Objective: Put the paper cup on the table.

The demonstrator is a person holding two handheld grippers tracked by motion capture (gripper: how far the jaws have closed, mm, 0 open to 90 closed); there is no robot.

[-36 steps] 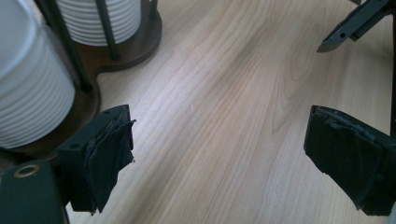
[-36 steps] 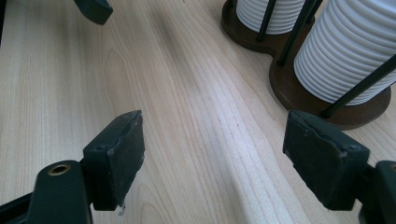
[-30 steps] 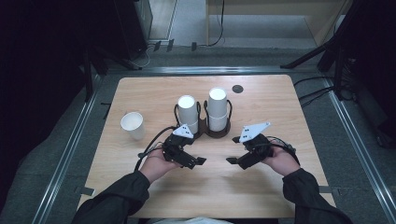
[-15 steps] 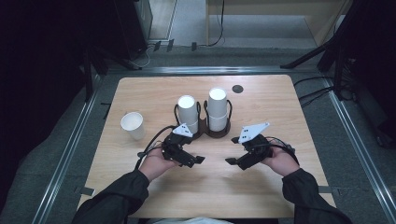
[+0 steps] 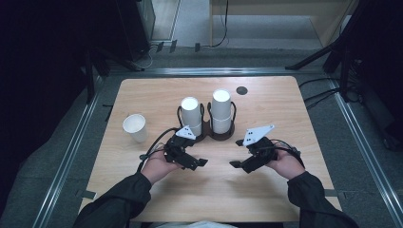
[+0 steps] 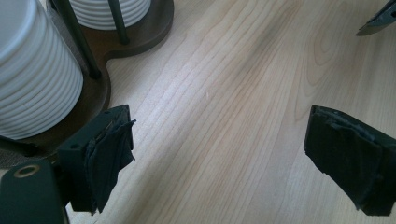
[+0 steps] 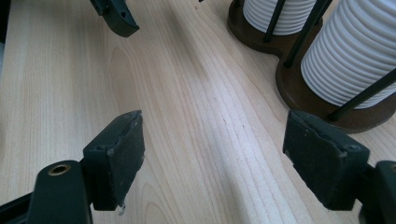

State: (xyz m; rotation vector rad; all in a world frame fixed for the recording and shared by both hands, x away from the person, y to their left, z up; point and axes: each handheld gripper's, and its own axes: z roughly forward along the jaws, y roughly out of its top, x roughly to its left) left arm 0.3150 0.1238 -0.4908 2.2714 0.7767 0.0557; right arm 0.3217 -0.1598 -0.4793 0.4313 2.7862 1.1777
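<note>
Two tall stacks of white ribbed cups stand in a dark brown double holder (image 5: pixel 209 133) with black wire posts: the left stack (image 5: pixel 191 115) and the taller right stack (image 5: pixel 222 110). A single white cup (image 5: pixel 135 127) stands upright at the table's left. My left gripper (image 5: pixel 196 162) hovers in front of the holder, open, with bare wood between its jaws (image 6: pixel 219 149). My right gripper (image 5: pixel 237 165) faces it from the right, also open and empty (image 7: pixel 215 154). In the left gripper view the holder base (image 6: pixel 140 32) lies at upper left; in the right gripper view the holder base (image 7: pixel 299 88) lies at upper right.
A small dark round disc (image 5: pixel 242 90) lies near the table's far edge. The wooden table (image 5: pixel 285 118) has bare surface at the right and along the front. Metal rails run along both sides; dark stands and cables crowd the floor beyond.
</note>
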